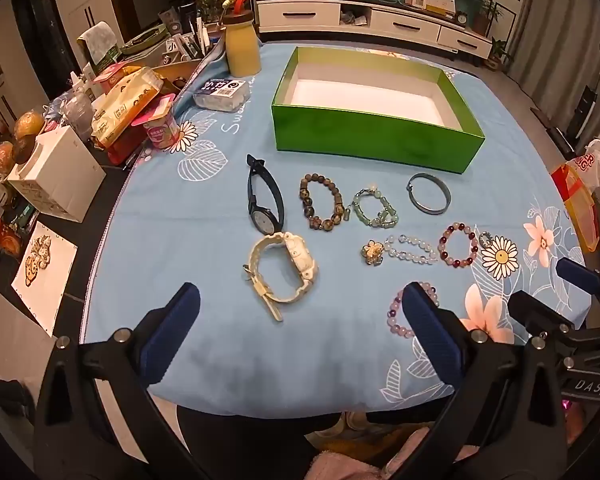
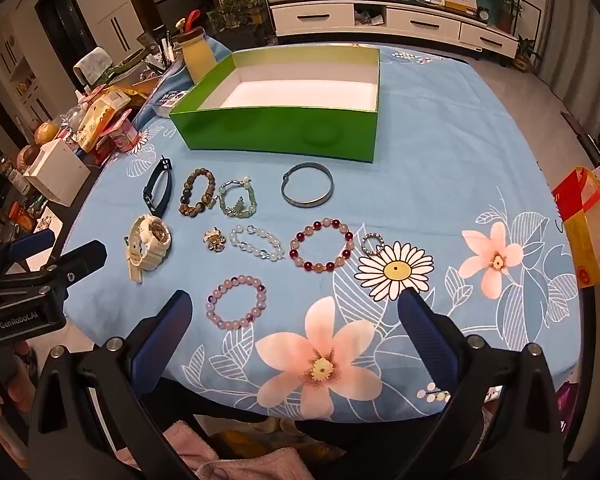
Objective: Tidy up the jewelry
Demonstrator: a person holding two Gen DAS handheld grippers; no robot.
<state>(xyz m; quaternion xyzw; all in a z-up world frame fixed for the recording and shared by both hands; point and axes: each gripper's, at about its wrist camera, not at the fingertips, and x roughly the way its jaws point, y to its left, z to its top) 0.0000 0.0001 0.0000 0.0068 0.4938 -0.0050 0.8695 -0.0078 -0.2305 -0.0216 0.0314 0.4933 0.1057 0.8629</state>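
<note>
A blue flowered cloth (image 2: 440, 152) covers the table, and on its far half sits an open green box (image 2: 284, 132) with a bare white floor. In front of the box the jewelry lies loose on the cloth: a white watch (image 1: 286, 272) nearest the left gripper (image 1: 300, 320), a dark watch (image 1: 265, 196) just behind it, a metal bangle (image 2: 308, 191) close to the box, then beaded bracelets, the purple one (image 2: 238, 297) closest to the right gripper (image 2: 292, 320). Both grippers hover spread wide, with nothing between their fingers.
</note>
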